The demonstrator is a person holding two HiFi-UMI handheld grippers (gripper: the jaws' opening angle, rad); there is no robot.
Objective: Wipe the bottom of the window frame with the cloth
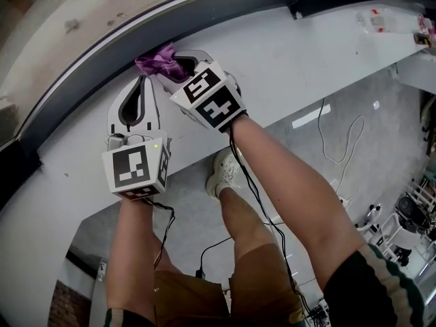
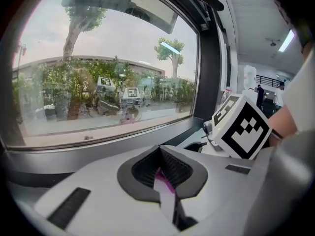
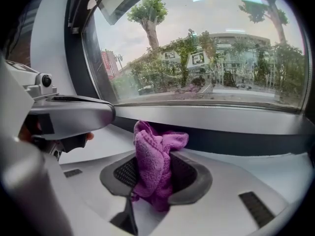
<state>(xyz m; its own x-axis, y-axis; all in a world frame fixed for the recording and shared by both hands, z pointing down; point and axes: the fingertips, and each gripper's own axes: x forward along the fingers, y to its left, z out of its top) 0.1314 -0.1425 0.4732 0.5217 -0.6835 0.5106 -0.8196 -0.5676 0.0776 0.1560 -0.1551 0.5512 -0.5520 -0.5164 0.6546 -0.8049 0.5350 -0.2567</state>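
Note:
A crumpled purple cloth (image 1: 158, 58) is pressed against the dark bottom strip of the window frame (image 1: 95, 58) where it meets the white sill (image 1: 306, 53). My right gripper (image 1: 178, 65) is shut on the cloth. In the right gripper view the cloth (image 3: 150, 151) bulges up out of the right gripper (image 3: 152, 168), just short of the dark frame strip (image 3: 236, 139). My left gripper (image 1: 143, 80) rests on the sill just left of the cloth, jaws together and holding nothing. The left gripper (image 2: 160, 151) faces the frame (image 2: 98, 151), with a sliver of purple showing in its gap.
A clear plastic packet (image 1: 385, 20) lies on the sill at the far right. The sill's front edge runs diagonally, with the person's legs, a shoe (image 1: 223, 172) and cables (image 1: 340, 142) on the grey floor below. The right gripper's marker cube (image 2: 241, 124) sits close to the left gripper's right.

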